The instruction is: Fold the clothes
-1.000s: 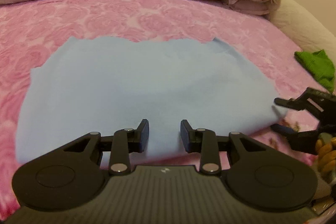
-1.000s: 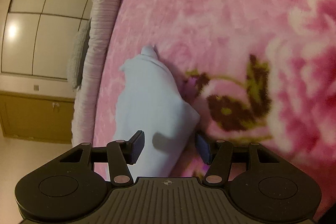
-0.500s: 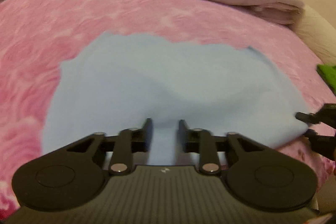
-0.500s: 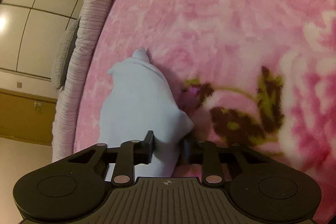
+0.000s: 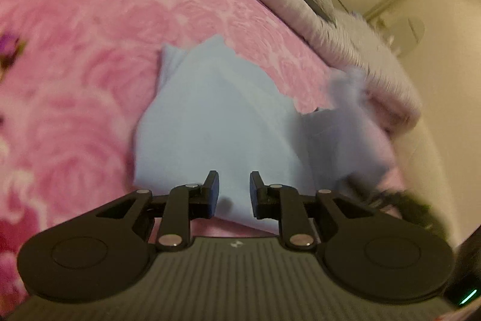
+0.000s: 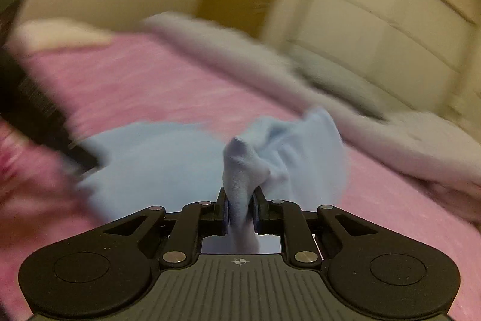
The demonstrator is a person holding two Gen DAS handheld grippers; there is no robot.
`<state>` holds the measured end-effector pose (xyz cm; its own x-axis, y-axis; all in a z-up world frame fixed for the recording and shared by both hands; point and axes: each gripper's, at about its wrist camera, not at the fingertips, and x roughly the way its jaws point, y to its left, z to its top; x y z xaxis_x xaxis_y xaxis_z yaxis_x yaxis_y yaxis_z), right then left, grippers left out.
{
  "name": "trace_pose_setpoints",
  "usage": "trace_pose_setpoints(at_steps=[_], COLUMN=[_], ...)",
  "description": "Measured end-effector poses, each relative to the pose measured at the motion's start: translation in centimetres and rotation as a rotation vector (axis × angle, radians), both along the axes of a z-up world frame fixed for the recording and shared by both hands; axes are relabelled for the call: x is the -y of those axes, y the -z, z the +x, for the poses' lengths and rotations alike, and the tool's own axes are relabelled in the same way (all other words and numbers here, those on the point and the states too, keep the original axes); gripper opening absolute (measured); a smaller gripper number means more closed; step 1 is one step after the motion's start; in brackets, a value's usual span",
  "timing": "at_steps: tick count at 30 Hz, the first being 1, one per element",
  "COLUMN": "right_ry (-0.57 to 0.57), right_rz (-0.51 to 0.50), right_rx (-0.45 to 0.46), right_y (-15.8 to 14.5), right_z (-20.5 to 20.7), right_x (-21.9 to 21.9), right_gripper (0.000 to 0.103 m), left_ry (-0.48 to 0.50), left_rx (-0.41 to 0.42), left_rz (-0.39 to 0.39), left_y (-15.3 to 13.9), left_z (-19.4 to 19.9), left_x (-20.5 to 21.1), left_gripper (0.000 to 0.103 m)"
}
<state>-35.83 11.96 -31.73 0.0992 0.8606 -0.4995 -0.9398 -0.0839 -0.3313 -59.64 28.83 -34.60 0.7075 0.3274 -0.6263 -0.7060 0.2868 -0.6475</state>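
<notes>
The main risk lies with the right gripper (image 6: 239,212), whose jaws are closed on only a narrow bunched pinch of the light blue cloth (image 5: 216,122); a tug against the weight of the rest of the fabric could, in all likelihood, pull that small bite free and let the raised corner drop in a heap. A second risk is that the lifted part, which already hangs crumpled and twisted, lands with its wrinkles trapped under the fold instead of lying flat. The left gripper (image 5: 231,191) has its jaws apart by a narrow gap with cloth lying between and under them, gripping nothing, so nothing pins the near edge, and the whole piece may slide across the plush pink blanket (image 5: 90,20) as the other side is drawn over. Both views are blurred, so fine creases cannot be judged. The cloth lies on the pink blanket in front of the folded grey duvet (image 5: 345,44), mostly spread and smooth on its left side, with its right side raised off the bed and gathered into soft folds leading to the right gripper.
</notes>
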Motion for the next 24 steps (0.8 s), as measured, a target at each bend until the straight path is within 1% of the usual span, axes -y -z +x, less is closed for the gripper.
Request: trace_pose_setpoints(at_steps=[2,3,5,6,8,9,11,13,15,16,17,18,19,21,24], right_ry=[-0.06,-0.088,-0.109,-0.118,-0.136,-0.135,-0.13,-0.065,0.071,0.148,0.227,0.311,0.355,0.435,0.555], right_rz=[-0.087,-0.13,-0.144,-0.15,-0.161,-0.168,-0.168,-0.14,-0.123,-0.116,-0.107,-0.103,-0.107,-0.115,-0.127], right_rx=[0.009,0.014,0.042,0.056,0.085,0.041,-0.071,-0.198,-0.346,-0.436,-0.549,-0.685,-0.762,-0.904,-1.117], right_y=[2.0,3.1,3.4,3.6,3.9,3.4,2.2,0.5,-0.4,-0.4,-0.1,0.5,1.1,2.4,4.4], right_z=[-1.6,-2.4,-2.8,-2.9,-3.2,-2.5,-0.9,1.3,4.6,6.5,8.6,11.1,12.3,14.6,18.0], right_x=[-0.5,-0.8,-0.5,-0.3,0.1,-0.2,-0.3,0.4,1.2,1.3,1.6,1.7,1.7,1.6,1.5], right_gripper=[0.016,0.023,0.03,0.036,0.042,0.049,0.05,0.05,0.05,0.05,0.05,0.05,0.05,0.05,0.05], left_ry=[-0.008,-0.009,-0.013,-0.014,-0.017,-0.019,-0.022,-0.024,-0.021,-0.018,-0.015,-0.012,-0.008,0.003,-0.005], left_rx=[0.035,0.051,0.083,0.099,0.132,0.148,0.18,0.218,0.253,0.263,0.273,0.28,0.286,0.275,0.226], left_rz=[-0.025,-0.036,-0.057,-0.068,-0.089,-0.1,-0.122,-0.147,-0.181,-0.198,-0.215,-0.228,-0.238,-0.231,-0.219], left_y=[0.2,0.2,0.4,0.5,0.6,0.7,0.9,1.1,1.6,1.9,2.3,2.6,2.8,3.0,3.1], left_z=[-0.3,-0.3,-0.3,-0.3,-0.3,-0.3,-0.3,-0.1,0.9,1.5,2.1,2.8,3.4,4.7,6.2], left_x=[-0.2,-0.2,-0.3,-0.4,-0.5,-0.6,-0.7,-0.8,-1.1,-1.3,-1.6,-1.9,-2.2,-2.9,-4.1], left_gripper=[0.016,0.016,0.017,0.018,0.019,0.02,0.021,0.027,0.028,0.028,0.028,0.028,0.029,0.031,0.031])
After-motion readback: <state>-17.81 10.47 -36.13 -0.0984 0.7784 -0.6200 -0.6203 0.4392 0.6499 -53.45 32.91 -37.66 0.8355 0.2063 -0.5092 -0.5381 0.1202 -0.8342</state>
